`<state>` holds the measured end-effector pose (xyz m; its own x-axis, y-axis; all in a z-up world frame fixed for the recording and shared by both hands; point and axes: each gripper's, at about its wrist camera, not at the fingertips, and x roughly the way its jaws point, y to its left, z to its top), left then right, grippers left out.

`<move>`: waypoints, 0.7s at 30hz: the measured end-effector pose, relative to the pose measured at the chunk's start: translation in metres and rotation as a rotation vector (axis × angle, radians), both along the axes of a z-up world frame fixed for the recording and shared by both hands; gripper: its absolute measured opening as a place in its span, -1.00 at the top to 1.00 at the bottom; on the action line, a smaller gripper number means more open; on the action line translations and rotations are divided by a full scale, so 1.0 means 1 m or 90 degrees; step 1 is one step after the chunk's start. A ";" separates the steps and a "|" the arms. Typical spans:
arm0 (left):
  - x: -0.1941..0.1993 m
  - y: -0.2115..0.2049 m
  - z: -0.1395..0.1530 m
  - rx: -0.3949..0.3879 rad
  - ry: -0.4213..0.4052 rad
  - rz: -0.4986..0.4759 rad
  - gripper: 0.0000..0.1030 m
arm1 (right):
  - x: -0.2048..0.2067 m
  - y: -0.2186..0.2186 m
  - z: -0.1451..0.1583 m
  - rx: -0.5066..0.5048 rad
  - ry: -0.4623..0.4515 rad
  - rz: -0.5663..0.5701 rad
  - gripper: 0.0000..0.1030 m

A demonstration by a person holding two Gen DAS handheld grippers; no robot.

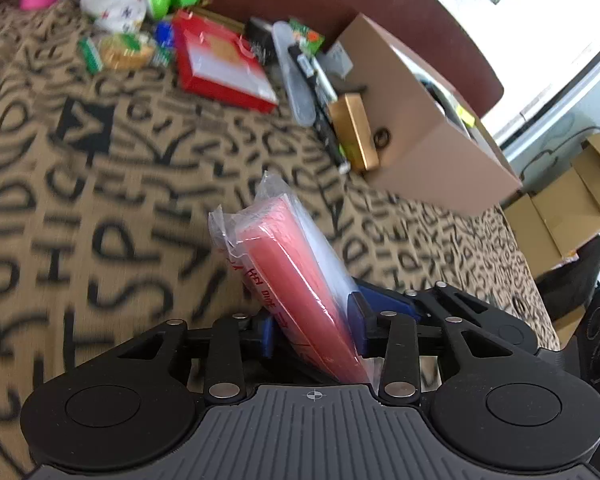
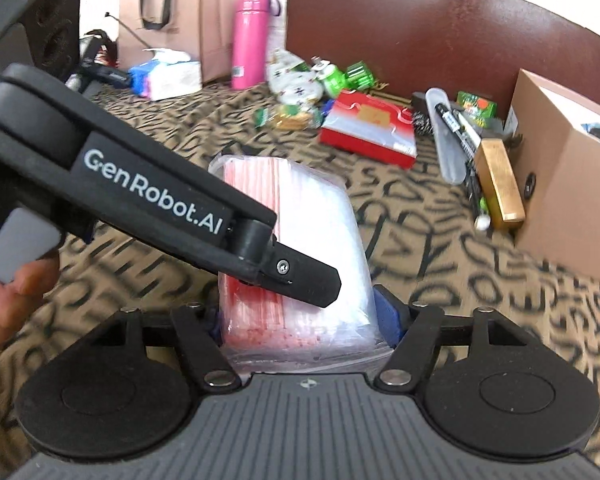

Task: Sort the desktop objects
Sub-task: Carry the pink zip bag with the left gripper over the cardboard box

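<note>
A clear plastic pack of red-striped zip bags [image 1: 296, 272] sits between both grippers above the letter-patterned tablecloth. My left gripper [image 1: 312, 328] is shut on it, with blue pads [image 1: 360, 312] pressing its sides. In the right wrist view the same pack [image 2: 300, 240] lies flat between my right gripper's [image 2: 304, 320] blue pads [image 2: 386, 316], which press its near end. The left gripper's black body [image 2: 140, 196] crosses over the pack from the left.
An open cardboard box [image 1: 416, 120] stands at the right. Beside it lie a gold box [image 1: 354, 132], pens and a clear case [image 1: 296, 80]. A red flat box [image 1: 220, 64], green snack packs and a pink bottle [image 2: 248, 40] sit farther back. A chair back [image 2: 420, 28] stands behind.
</note>
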<state>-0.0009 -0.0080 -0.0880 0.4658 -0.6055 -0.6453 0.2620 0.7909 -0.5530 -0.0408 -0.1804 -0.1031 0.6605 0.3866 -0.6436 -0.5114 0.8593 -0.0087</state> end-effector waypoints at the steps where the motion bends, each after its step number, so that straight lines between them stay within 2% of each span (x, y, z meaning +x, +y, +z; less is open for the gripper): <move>1: -0.005 0.001 -0.002 0.000 0.003 0.000 0.10 | 0.003 0.010 0.001 0.010 0.007 0.004 -0.56; 3: -0.013 0.003 -0.003 -0.005 -0.001 0.004 -0.14 | 0.001 0.009 0.005 0.036 0.019 0.013 -0.62; 11: -0.016 -0.003 0.000 0.008 -0.021 0.007 -0.45 | -0.002 -0.002 0.008 0.078 0.040 0.028 -0.71; 13: -0.015 -0.006 -0.001 0.017 -0.028 0.004 -0.43 | 0.001 -0.001 0.003 0.078 0.041 0.029 -0.76; 15: -0.015 -0.009 0.000 0.041 -0.038 -0.002 -0.30 | 0.004 0.000 -0.004 0.082 0.042 0.022 -0.79; 19: -0.011 -0.011 0.002 0.055 -0.037 0.000 -0.26 | 0.007 0.003 -0.007 0.064 0.025 0.018 -0.56; 21: -0.008 -0.016 0.006 0.072 -0.039 0.004 -0.09 | 0.008 0.002 -0.005 0.066 0.024 0.018 -0.51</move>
<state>-0.0088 -0.0238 -0.0821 0.5102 -0.5275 -0.6793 0.2873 0.8490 -0.4435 -0.0325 -0.1780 -0.1086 0.6246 0.4703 -0.6235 -0.5331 0.8401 0.0996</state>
